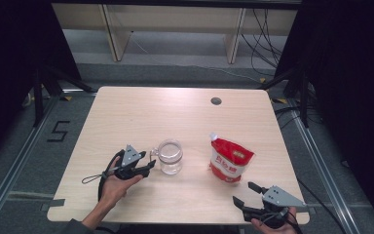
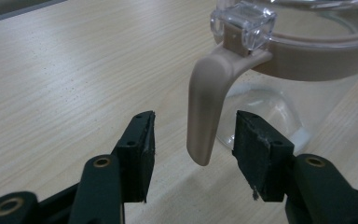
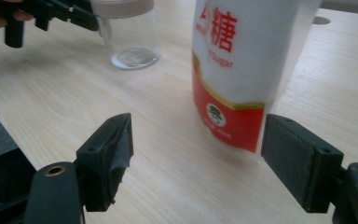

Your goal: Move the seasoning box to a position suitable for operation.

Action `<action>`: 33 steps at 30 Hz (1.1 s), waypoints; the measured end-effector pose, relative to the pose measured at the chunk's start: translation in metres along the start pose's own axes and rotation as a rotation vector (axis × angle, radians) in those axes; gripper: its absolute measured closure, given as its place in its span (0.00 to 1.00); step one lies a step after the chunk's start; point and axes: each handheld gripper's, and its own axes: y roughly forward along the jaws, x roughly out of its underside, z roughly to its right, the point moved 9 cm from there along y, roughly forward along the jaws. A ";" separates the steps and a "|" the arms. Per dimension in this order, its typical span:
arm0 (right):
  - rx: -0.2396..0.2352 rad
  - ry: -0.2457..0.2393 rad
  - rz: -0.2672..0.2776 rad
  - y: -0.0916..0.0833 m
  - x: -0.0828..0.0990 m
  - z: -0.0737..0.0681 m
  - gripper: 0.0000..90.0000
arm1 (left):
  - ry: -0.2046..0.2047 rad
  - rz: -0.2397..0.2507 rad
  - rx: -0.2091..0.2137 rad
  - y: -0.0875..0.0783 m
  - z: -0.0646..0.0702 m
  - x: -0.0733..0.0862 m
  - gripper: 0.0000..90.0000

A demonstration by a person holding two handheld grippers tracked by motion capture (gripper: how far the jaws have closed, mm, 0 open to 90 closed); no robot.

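Observation:
A clear glass jug point(image 1: 170, 156) with a beige rim and a beige handle point(image 2: 207, 105) stands at the table's middle. My left gripper point(image 1: 150, 165) sits at its left side, and the handle hangs between the two pads with a gap on each side, so the gripper is open. A red and white sugar pouch point(image 1: 230, 159) stands to the right of the jug. My right gripper point(image 1: 244, 193) is near the front edge, just in front of the pouch point(image 3: 242, 70), with its jaws wide open and nothing between them.
The wooden table point(image 1: 141, 117) has a round cable hole point(image 1: 216, 101) at the back right. The other hand's gripper point(image 3: 51, 16) shows far off beside the jug point(image 3: 128, 32). Metal floor rails run along both sides of the table.

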 end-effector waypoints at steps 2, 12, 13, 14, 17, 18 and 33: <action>-0.027 -0.002 -0.004 0.002 -0.001 -0.004 0.29 | 0.014 -0.006 0.006 0.002 -0.001 -0.001 0.56; -0.035 -0.024 -0.008 0.007 -0.003 -0.004 0.29 | 0.003 0.019 0.027 0.013 0.005 -0.005 0.78; -0.034 -0.032 0.000 0.007 -0.004 -0.003 0.29 | 0.001 0.019 0.018 0.014 0.004 -0.005 0.80; -0.039 0.002 -0.021 0.006 -0.001 -0.007 0.29 | 0.004 0.025 0.016 0.014 0.003 -0.006 0.84; -0.038 0.000 -0.021 0.006 -0.001 -0.006 0.29 | -0.003 0.025 0.031 0.013 0.003 -0.006 0.85; -0.040 0.008 -0.023 0.005 -0.001 -0.007 0.29 | -0.002 0.025 0.030 0.013 0.003 -0.006 0.85; -0.046 -0.008 -0.016 0.007 -0.001 -0.006 0.30 | 0.033 -0.002 0.081 -0.009 0.026 0.005 0.84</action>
